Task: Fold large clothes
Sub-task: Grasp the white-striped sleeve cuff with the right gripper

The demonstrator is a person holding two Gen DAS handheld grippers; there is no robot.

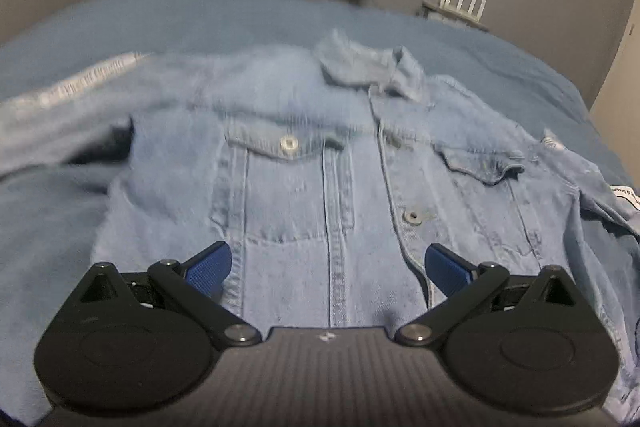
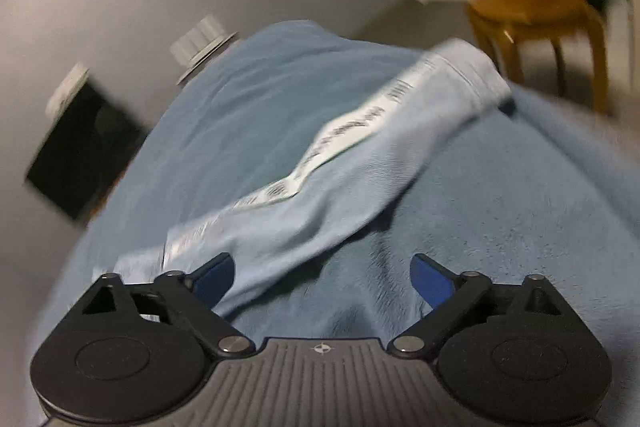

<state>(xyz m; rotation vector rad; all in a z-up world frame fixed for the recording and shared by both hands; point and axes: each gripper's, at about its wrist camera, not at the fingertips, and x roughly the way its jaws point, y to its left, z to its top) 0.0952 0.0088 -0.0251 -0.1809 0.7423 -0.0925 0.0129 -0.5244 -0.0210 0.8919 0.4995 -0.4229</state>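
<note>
Your left tongs (image 1: 328, 269) stood wide open above the lower front of the denim jacket (image 1: 332, 163), their blue pads apart and gripping nothing. The jacket lay front-up on the bed (image 1: 200, 23), spread over a blue blanket, with its collar (image 1: 372, 71) at the far end and its hem toward you. Two flapped chest pockets sat either side of the button placket; the button (image 1: 289, 143) on the left flap showed clearly, and another button (image 1: 413, 215) sat lower on the placket. One sleeve stretched away to the left, a white printed strip running along it.

Your right tongs (image 2: 322, 277) were also spread wide, with nothing clamped between the pads. In that view the sleeve (image 2: 360, 163) lay diagonally across the blanket, from beside the left pad up to its cuff (image 2: 468, 75) at the far right, near the edge of the bed. The printed strip (image 2: 340, 131) ran along its upper side. Whether the left pad touched the sleeve cloth could not be told through the blur. Beyond the cuff stood a wooden stool (image 2: 536, 11) on the floor.
</note>
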